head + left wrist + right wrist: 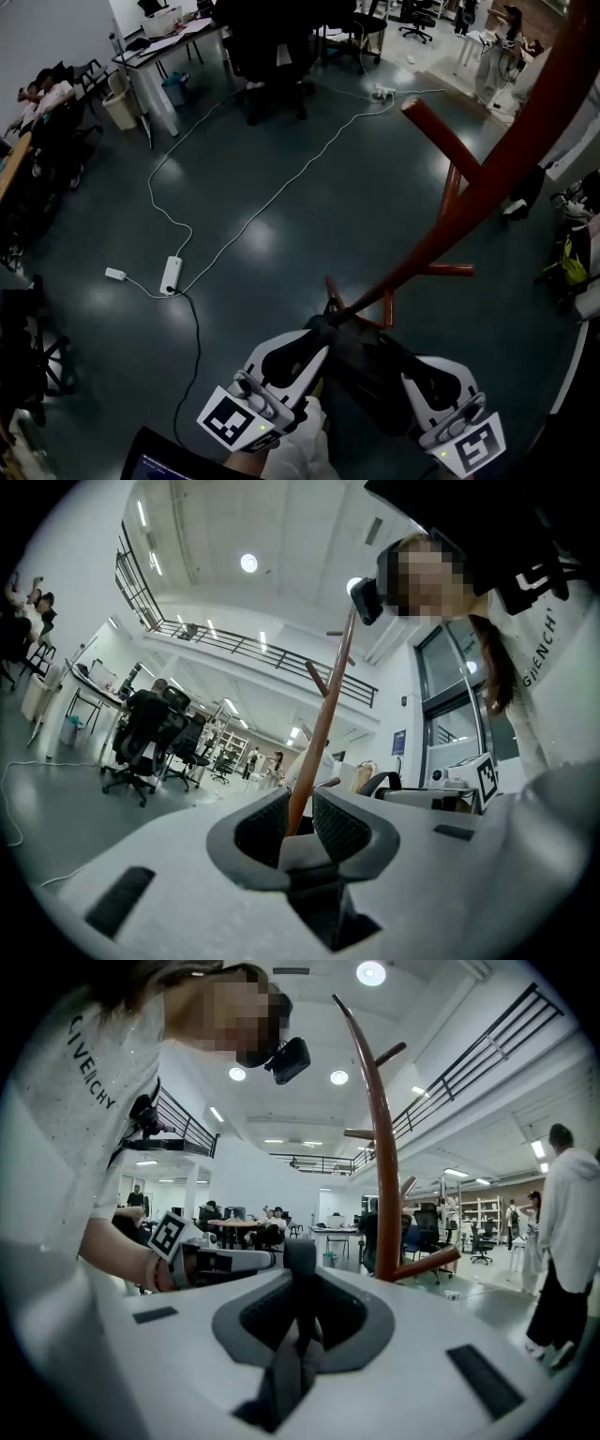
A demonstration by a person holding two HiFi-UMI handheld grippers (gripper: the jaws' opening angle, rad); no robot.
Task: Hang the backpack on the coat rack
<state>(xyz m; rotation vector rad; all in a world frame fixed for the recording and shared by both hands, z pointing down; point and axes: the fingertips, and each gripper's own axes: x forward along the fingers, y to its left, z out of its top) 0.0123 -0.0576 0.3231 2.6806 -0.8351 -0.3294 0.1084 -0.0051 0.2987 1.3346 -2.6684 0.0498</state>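
Note:
In the head view the red coat rack [487, 178] slants from the top right down to its base near my hands, with a peg [441, 131] sticking out. The black backpack [361, 361] hangs between both grippers beside the rack's foot. My left gripper [314, 336] pinches its top from the left, and the right gripper [405, 367] pinches it from the right. In the left gripper view the jaws [300, 822] stand nearly together on a pale strip, with the rack pole [323, 705] behind them. In the right gripper view the gripper [300, 1279] is shut on a black strap [298, 1260], with the rack [380, 1147] just to its right.
A white power strip [172, 275] and long cables [281, 187] lie on the dark floor. Office chairs [272, 56], a desk [169, 42] and a bin [120, 108] stand at the back. A person in white [567, 1232] stands at the right.

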